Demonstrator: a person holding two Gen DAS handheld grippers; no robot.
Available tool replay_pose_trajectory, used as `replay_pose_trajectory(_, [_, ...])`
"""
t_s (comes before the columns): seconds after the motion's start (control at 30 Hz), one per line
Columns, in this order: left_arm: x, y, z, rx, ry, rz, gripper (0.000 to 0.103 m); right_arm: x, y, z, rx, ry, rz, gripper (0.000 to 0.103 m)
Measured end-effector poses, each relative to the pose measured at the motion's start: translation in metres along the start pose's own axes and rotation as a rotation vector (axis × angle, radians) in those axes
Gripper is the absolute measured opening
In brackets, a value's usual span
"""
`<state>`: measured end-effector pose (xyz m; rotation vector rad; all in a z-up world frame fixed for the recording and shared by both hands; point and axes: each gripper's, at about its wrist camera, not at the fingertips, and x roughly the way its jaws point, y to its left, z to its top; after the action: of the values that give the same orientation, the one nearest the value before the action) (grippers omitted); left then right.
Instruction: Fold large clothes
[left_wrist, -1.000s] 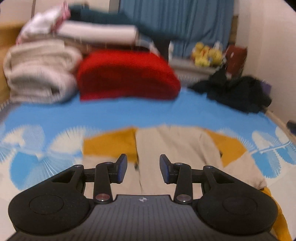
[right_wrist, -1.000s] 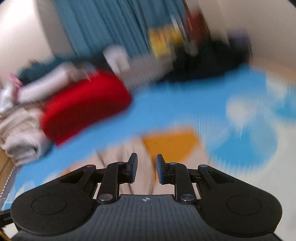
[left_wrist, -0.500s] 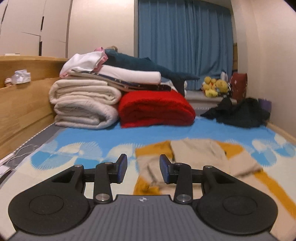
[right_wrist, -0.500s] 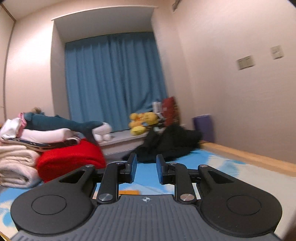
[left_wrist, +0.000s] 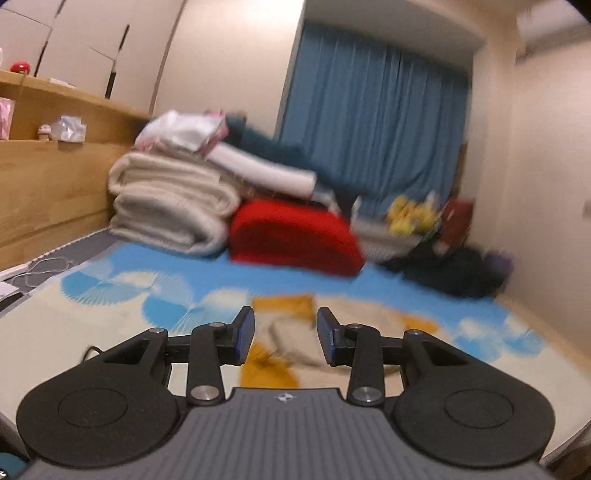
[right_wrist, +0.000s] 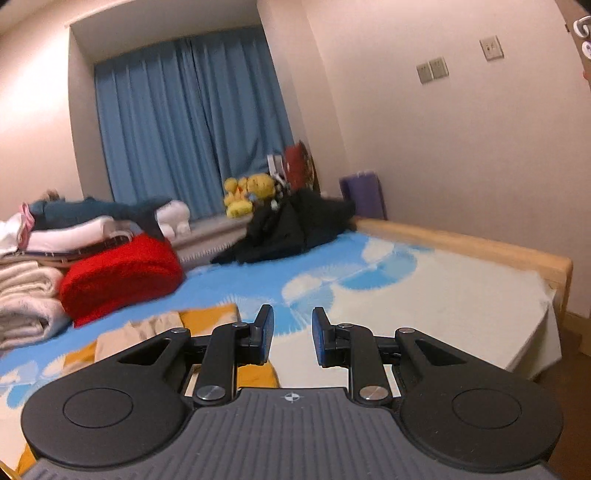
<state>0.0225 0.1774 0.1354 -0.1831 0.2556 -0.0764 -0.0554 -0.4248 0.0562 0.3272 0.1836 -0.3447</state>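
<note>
Over the bed (right_wrist: 461, 295), both grippers, left gripper (left_wrist: 285, 334) and right gripper (right_wrist: 289, 338), hang with fingers released, empty, needing to drop onto the beige-and-mustard garment (left_wrist: 291, 343) for another fold.

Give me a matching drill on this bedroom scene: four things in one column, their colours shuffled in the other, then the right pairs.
Things:
1. curtain
2. folded blanket
3. soft toys
4. heap of clothes by the wall

Colours:
A. black
B. yellow
C. blue
D. red

Pairs: 1-C, 2-D, 3-B, 4-A
</note>
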Motion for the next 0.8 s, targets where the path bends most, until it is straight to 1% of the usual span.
replay_pose_trajectory(0.03, [-0.014,-0.003,0.010,-0.005,-0.002,-0.024,0.041,-0.001,0.002,-0.001,-0.022,-0.018,-0.005,0.024])
replay_pose_trajectory(0.07, [-0.020,-0.012,0.021,0.016,0.000,-0.030,0.041,-0.002,0.001,-0.003,-0.024,-0.023,-0.005,0.024])
replay_pose_trajectory(0.13, [-0.043,-0.035,0.051,0.122,-0.018,-0.062,0.041,0.002,-0.002,-0.006,-0.015,-0.016,-0.008,0.024])
replay_pose_trajectory(0.2, [-0.064,-0.051,0.081,0.173,-0.070,-0.117,0.041,0.007,-0.004,-0.005,0.002,-0.022,-0.022,0.024])
replay_pose_trajectory(0.27, [-0.090,-0.066,0.111,0.176,-0.118,-0.179,0.042,0.011,-0.006,-0.004,0.030,-0.031,-0.031,0.024])
replay_pose_trajectory(0.4, [-0.125,-0.098,0.149,0.144,-0.135,-0.210,0.042,0.011,-0.016,-0.005,0.077,-0.047,-0.033,0.024])
replay_pose_trajectory(0.47, [-0.148,-0.113,0.165,0.129,-0.167,-0.234,0.042,0.008,-0.020,-0.003,0.088,-0.071,-0.024,0.024])
replay_pose_trajectory(0.6, [-0.194,-0.146,0.195,0.176,-0.238,-0.275,0.042,0.003,-0.030,0.003,0.109,-0.122,-0.014,0.024])
replay_pose_trajectory(0.67, [-0.210,-0.161,0.205,0.201,-0.239,-0.275,0.043,0.000,-0.035,0.005,0.122,-0.147,-0.014,0.024])
replay_pose_trajectory(0.7, [-0.213,-0.165,0.210,0.188,-0.222,-0.266,0.043,0.000,-0.037,0.006,0.129,-0.157,-0.012,0.024])
replay_pose_trajectory(0.77, [-0.220,-0.169,0.217,0.145,-0.211,-0.285,0.043,-0.002,-0.041,0.009,0.140,-0.185,-0.008,0.024])
replay_pose_trajectory(0.8, [-0.223,-0.171,0.221,0.131,-0.214,-0.295,0.043,-0.006,-0.043,0.011,0.146,-0.214,-0.010,0.024])
